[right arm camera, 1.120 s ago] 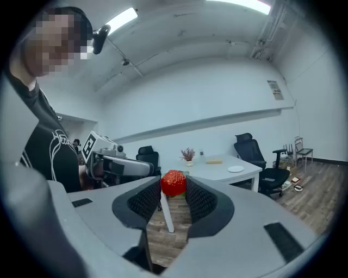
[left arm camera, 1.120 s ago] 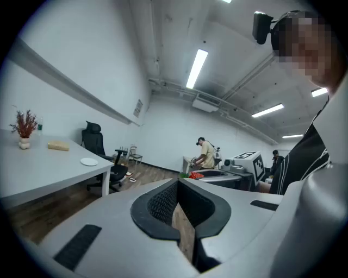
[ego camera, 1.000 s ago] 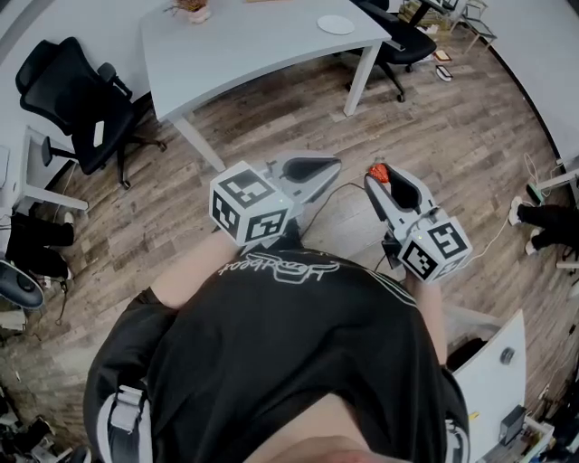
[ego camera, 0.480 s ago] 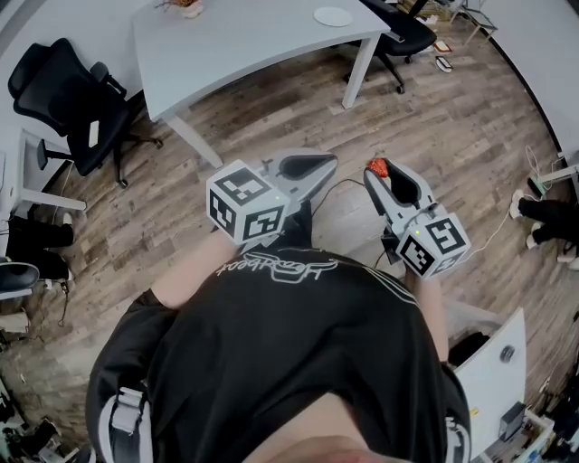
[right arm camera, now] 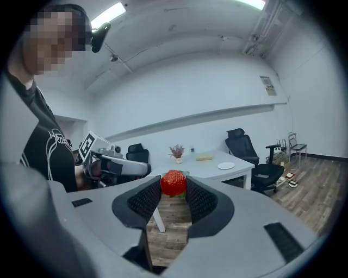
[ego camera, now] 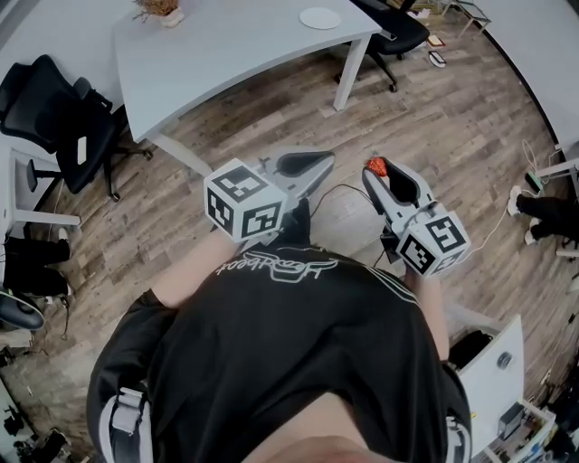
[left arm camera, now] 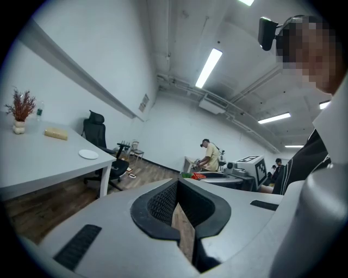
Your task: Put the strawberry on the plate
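Mostly, our own black T-shirt (ego camera: 271, 362) fills the lower half of the head view and covers much of the wood-plank floor (ego camera: 452, 118). At the top edge of that view, the pale grey tabletop (ego camera: 226, 50) is cut off. The dried plant in a small pot (ego camera: 161, 9) on it shows only in part. The round white plate (ego camera: 320, 17) lies flat near the tabletop's far right corner, small but clear, and well apart from both of our tools. A beige block (left arm camera: 57, 133) sits on the same tabletop; we cannot tell what it is. A black office chair (ego camera: 54, 113) stands to the left of the tabletop.

From above, the small red strawberry (ego camera: 376, 167) is only a red spot at the tip of the right hand-held gripper (ego camera: 375, 176). In the right gripper view we see it better. Its two dark ribbed pads (right arm camera: 145, 200) clamp the strawberry (right arm camera: 173, 183) from both sides near their tips. The fruit's upper part stands clear above them, while its lower part is sunk between the pads. We hold it in the air over the floor, short of the tabletop, with the plate (right arm camera: 225, 165) beyond it.

The left hand-held gripper (ego camera: 308, 165) has its jaws brought together at the tips. In the left gripper view nothing sits between them; only a sliver of floor shows through the narrow gap behind the tips.
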`<act>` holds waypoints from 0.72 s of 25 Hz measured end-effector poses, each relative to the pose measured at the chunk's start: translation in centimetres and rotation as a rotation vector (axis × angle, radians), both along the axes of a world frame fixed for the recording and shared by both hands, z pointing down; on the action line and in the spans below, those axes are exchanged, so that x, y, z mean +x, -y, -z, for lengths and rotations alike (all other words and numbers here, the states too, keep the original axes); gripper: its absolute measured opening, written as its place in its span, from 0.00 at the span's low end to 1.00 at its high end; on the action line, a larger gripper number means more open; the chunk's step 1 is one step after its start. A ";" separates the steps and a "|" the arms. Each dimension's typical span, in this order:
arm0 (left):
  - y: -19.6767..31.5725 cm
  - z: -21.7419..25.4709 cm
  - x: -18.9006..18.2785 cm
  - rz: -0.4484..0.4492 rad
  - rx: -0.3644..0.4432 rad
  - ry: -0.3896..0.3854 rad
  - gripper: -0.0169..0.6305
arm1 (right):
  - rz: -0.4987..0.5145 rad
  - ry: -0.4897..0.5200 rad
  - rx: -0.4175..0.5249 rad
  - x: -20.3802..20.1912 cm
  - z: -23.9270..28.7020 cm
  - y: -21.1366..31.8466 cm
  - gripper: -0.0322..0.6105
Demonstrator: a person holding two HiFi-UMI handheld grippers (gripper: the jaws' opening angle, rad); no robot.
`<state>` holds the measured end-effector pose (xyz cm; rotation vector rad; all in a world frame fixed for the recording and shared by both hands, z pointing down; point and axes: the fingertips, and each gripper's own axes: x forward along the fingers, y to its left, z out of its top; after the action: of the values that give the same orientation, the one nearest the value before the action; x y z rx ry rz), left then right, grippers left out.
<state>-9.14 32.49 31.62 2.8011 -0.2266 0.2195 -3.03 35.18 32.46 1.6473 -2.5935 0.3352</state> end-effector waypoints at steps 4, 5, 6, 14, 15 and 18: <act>4.0 -0.5 2.2 -0.010 -0.018 0.009 0.04 | -0.014 0.012 -0.016 2.1 -0.6 3.9 0.26; 5.1 -0.7 2.8 -0.015 -0.022 0.013 0.04 | -0.019 0.014 -0.019 2.7 -0.7 5.1 0.26; 6.4 -0.7 3.3 -0.020 -0.023 0.017 0.04 | -0.024 0.017 -0.022 3.3 -0.7 6.3 0.26; 17.8 -1.1 6.5 -0.054 -0.055 0.032 0.04 | -0.078 0.030 -0.053 6.8 -0.8 17.1 0.26; 19.4 -1.1 7.1 -0.055 -0.060 0.033 0.04 | -0.082 0.027 -0.058 7.3 -0.7 18.5 0.26; 23.8 -1.2 8.8 -0.060 -0.075 0.034 0.04 | -0.089 0.020 -0.075 8.9 -0.6 22.8 0.26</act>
<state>-0.35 8.71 32.82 2.7341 -0.1390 0.2837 5.85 12.39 33.09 1.7464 -2.4938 0.4502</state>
